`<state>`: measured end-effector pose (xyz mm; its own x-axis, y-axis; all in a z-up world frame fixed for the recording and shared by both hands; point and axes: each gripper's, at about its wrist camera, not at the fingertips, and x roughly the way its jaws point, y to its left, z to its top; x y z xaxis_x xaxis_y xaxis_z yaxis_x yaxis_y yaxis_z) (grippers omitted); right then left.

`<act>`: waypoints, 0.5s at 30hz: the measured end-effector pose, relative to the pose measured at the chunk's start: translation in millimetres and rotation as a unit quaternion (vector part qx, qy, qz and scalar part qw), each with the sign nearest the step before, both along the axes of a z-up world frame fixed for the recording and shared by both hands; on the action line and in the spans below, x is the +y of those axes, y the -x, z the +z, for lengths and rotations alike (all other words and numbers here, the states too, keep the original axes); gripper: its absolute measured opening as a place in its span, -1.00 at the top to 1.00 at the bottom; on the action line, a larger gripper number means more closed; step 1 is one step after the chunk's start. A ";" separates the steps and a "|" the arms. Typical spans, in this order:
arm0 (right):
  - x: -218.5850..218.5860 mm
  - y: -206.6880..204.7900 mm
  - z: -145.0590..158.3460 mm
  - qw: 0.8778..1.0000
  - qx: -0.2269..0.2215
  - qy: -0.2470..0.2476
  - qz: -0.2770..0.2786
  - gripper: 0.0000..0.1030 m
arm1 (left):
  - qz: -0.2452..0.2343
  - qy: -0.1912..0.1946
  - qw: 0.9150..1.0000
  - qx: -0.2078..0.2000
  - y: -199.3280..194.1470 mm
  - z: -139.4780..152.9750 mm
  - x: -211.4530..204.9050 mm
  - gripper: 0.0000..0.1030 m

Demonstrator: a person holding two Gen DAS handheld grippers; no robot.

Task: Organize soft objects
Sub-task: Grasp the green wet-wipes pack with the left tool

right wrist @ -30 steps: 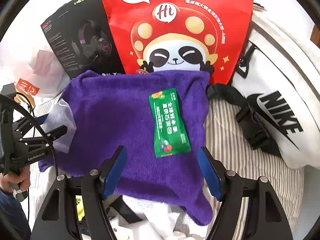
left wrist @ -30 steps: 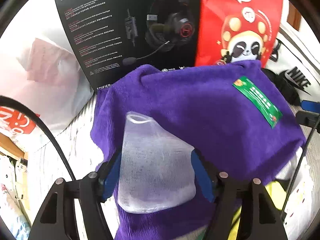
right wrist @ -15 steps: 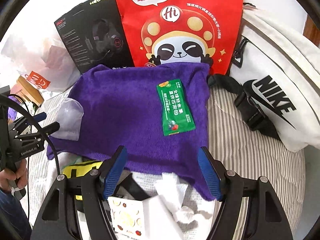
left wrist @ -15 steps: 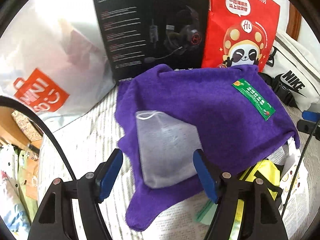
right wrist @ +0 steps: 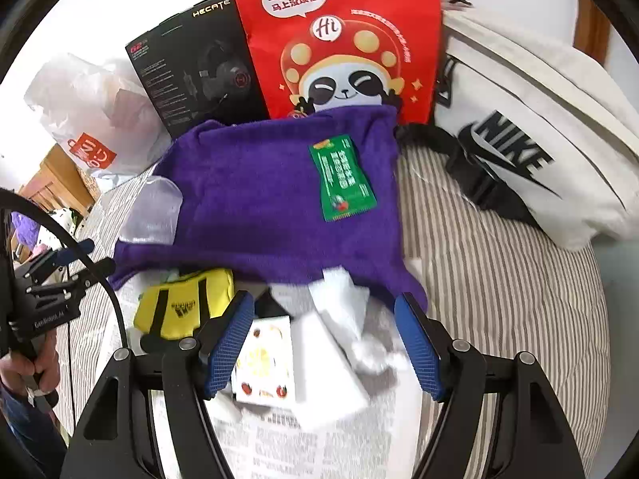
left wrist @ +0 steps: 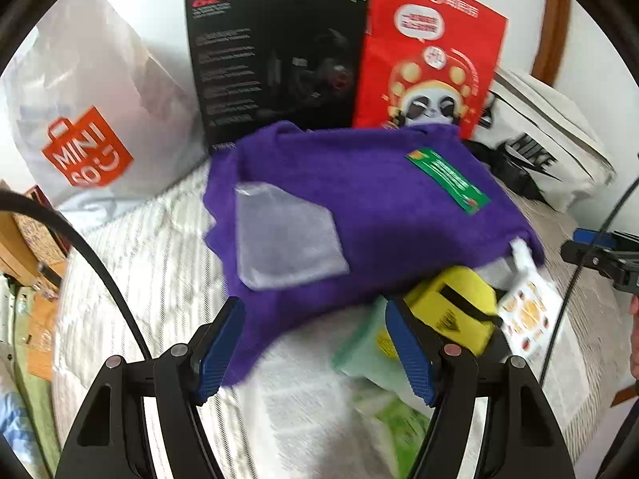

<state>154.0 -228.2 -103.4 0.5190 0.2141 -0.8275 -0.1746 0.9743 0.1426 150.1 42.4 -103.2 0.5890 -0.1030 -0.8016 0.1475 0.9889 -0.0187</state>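
A purple towel [right wrist: 279, 199] is seen spread across the middle of both views on a striped bed cover [right wrist: 499, 279], its far edge lying against a red paper bag [right wrist: 339, 40] and a black headset box [right wrist: 199, 68] that are propped upright at the top of the frame, probably as a backstop. Two light items are laid flat on the towel, apparently set there so that it serves as a collecting surface: a translucent mesh pouch [left wrist: 283, 235] at its left edge and a green sachet [right wrist: 341, 177] toward its upper right. Under the towel's near edge, at the lower centre, a yellow pouch [right wrist: 179, 307], crumpled white tissue [right wrist: 351, 319] and a printed card [right wrist: 265, 363] are left in a loose pile on newspaper [right wrist: 279, 439]; these are judged not yet sorted. A white Nike bag [right wrist: 539, 139] is kept at the upper right, well apart from the pile.

The left gripper [left wrist: 315, 347] is held with its jaws standing apart and nothing between the pads; the towel's near corner is only seen beyond them. The right gripper [right wrist: 323, 343] is likewise spread and empty, poised above the card and tissue, which suggests these may be the next things to be picked.
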 end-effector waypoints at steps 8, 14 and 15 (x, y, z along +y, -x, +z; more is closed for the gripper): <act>-8.4 29.4 -5.9 1.000 0.002 -0.002 -0.008 -0.41 | -0.020 0.046 0.998 0.025 41.6 -18.4 -12.0 -0.38; -5.7 43.9 -8.5 1.000 0.005 -0.014 -0.003 -0.41 | -0.028 0.047 0.997 0.048 72.4 -35.4 -25.6 -0.41; -4.8 45.3 -8.4 1.000 0.006 -0.015 -0.001 -0.41 | -0.029 0.051 0.997 0.049 75.6 -37.3 -28.3 -0.41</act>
<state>108.7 -233.0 -111.8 0.5099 0.2380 -0.8267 -0.1710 0.9698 0.1738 74.5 14.2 -140.5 0.4985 -0.2189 -0.8388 0.1969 0.9709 -0.1363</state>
